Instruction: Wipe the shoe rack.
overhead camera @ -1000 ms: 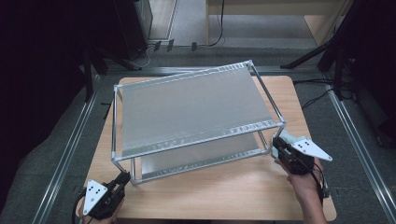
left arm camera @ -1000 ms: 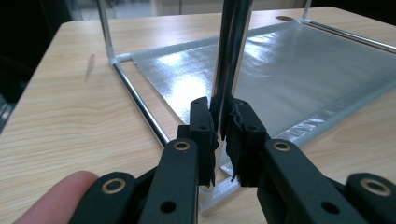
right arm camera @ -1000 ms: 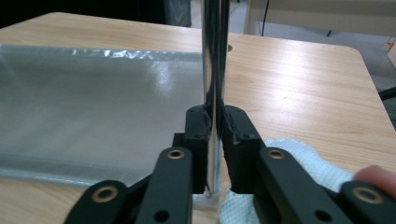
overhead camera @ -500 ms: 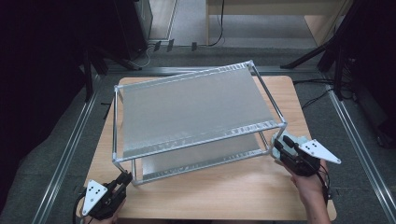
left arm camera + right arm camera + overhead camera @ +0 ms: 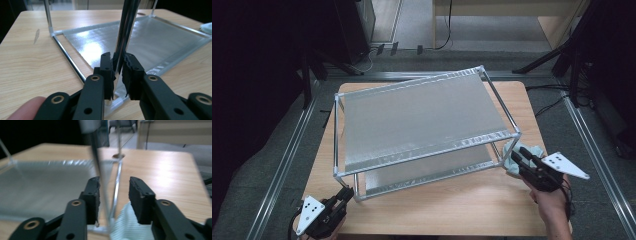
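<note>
Your right gripper (image 5: 518, 156) has just been opening: its jaws now stand apart around the rack's (image 5: 422, 112) near right post (image 5: 100, 177), one pad beside it, the other clear, so that corner is released. It has also slid a little sideways from where it sat a second ago. Your left gripper (image 5: 343, 195) has been easing open too, but in the left gripper view the pads still look pressed on the near left post (image 5: 125, 37), so call it gripped. My read: the rack has been set in place and you're letting go.

The rack sits skewed on the wooden table (image 5: 452, 210): thin shiny metal rods, two flat ribbed silvery shelves, white corner joints. A pale green ribbed cloth (image 5: 510, 161) lies at the right corner, under the right gripper.
</note>
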A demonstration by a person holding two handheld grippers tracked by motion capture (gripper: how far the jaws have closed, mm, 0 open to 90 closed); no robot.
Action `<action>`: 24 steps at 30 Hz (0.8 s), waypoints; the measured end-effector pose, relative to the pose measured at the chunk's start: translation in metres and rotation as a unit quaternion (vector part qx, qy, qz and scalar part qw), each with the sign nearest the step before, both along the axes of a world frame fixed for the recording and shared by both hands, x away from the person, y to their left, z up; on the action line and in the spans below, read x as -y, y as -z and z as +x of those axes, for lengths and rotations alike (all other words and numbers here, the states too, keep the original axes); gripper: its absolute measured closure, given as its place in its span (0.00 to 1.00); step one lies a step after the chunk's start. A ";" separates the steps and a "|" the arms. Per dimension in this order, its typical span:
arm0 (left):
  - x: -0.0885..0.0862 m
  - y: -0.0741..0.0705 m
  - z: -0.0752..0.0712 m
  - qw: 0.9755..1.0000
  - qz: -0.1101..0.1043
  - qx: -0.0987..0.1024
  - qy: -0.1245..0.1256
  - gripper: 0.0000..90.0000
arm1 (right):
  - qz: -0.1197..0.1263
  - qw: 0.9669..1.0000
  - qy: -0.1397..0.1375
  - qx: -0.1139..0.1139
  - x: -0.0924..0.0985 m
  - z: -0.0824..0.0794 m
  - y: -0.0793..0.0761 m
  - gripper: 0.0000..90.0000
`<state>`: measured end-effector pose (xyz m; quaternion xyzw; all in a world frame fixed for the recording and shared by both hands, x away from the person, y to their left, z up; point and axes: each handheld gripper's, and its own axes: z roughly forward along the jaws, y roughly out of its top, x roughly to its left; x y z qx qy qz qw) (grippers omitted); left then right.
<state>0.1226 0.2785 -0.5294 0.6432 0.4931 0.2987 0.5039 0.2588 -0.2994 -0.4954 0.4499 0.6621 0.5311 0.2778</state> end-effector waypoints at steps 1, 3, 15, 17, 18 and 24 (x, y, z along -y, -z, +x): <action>0.000 0.000 0.000 1.000 -0.001 0.000 0.000 0.82 | 0.016 1.000 0.010 0.002 0.008 -0.001 -0.002 0.66; 0.000 0.001 0.002 1.000 -0.004 -0.006 0.001 0.80 | 0.036 0.999 0.038 -0.014 0.019 0.000 -0.001 0.64; 0.005 0.003 0.002 1.000 0.007 -0.004 0.001 0.88 | -0.110 0.970 0.146 -0.162 -0.009 0.048 0.047 0.63; 0.004 0.003 0.001 1.000 0.009 -0.003 0.003 0.88 | -0.112 0.969 0.139 -0.170 -0.009 0.047 0.050 0.73; 0.004 0.004 0.001 1.000 0.010 -0.002 0.004 0.88 | -0.110 0.969 0.138 -0.174 -0.007 0.045 0.051 0.77; 0.006 0.003 -0.002 0.999 0.011 0.003 0.040 0.85 | -0.107 0.969 0.081 -0.208 -0.001 0.024 0.046 0.82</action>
